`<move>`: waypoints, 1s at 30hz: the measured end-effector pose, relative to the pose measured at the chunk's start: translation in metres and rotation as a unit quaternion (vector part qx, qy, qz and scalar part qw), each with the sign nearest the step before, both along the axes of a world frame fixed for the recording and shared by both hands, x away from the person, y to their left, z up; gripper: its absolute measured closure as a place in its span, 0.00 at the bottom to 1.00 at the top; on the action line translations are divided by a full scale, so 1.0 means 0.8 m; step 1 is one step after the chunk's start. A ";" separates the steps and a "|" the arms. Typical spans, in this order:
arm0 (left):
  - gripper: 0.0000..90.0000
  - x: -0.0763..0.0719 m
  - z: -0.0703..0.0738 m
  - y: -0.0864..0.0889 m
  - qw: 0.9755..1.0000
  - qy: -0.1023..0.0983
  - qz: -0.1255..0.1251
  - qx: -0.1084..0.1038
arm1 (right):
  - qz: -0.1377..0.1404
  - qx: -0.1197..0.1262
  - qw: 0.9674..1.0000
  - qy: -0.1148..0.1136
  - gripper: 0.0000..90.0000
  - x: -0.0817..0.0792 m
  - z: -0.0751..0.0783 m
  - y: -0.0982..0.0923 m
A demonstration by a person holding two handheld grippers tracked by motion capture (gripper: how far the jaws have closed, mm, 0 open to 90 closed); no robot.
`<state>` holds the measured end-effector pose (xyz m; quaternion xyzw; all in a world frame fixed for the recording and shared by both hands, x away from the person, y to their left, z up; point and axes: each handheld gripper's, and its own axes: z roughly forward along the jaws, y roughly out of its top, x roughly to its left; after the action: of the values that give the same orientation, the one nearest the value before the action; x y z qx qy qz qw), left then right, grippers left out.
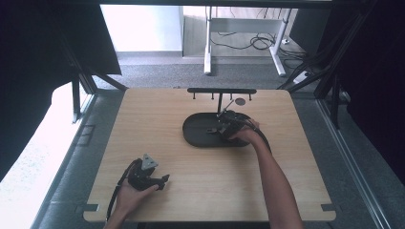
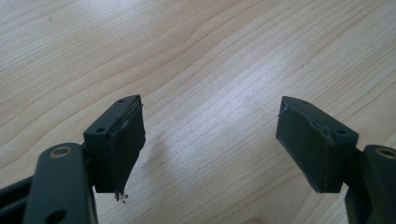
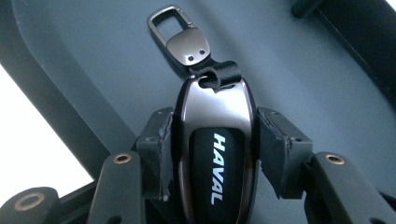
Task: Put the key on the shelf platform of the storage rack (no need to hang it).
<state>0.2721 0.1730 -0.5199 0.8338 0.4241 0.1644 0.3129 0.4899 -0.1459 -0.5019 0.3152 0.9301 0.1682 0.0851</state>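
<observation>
A: While the person's right hand (image 1: 244, 136) is reaching over the dark oval tray (image 1: 193, 130), the right gripper (image 3: 210, 154) is clamping a car key fob (image 3: 212, 154). Both pads are pressing its chrome sides; the word HAVAL is reading along its black face.

B: Where is the fob sitting, exactly?

A: It is lying over the tray floor (image 3: 289, 79), toward the tray's right half in the high view. A short black strap loop (image 3: 219, 74) is joining it to a metal clasp (image 3: 180, 35), which is pointing away from the jaws. Whether the fob is resting on the tray or lifted just off it, I cannot tell.

B: And the left side?

A: The left gripper (image 2: 210, 140) is standing released, jaws wide apart, nothing between them. It is hovering or resting over bare wooden table (image 2: 210, 56) near the front left, well apart from the tray. The left hand (image 1: 128, 194) is cupping it from below, grey three-cornered plate (image 1: 148, 161) on top.

B: Anything else on the table?

A: A black stand (image 1: 221, 91) is rising at the tray's far edge, a crossbar with small pegs hanging beneath. A round tag (image 1: 240, 101) is showing just under the bar, right of the post.
</observation>
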 end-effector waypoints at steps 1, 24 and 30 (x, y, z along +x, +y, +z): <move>0.27 0.000 0.000 0.000 1.000 0.000 0.000 0.000 | 0.000 -0.002 1.000 -0.001 0.55 0.000 -0.001 0.000; 0.27 -0.002 -0.002 -0.004 1.000 0.002 -0.001 0.001 | -0.007 0.048 0.997 -0.059 0.42 -0.052 0.053 -0.011; 0.27 -0.003 -0.002 -0.007 1.000 0.002 -0.003 0.003 | -0.004 0.067 0.996 -0.064 0.42 -0.077 0.063 -0.019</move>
<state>0.2699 0.1675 -0.5213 0.8366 0.4213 0.1630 0.3098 0.4287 -0.1611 -0.4515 0.3129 0.9080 0.2499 0.1233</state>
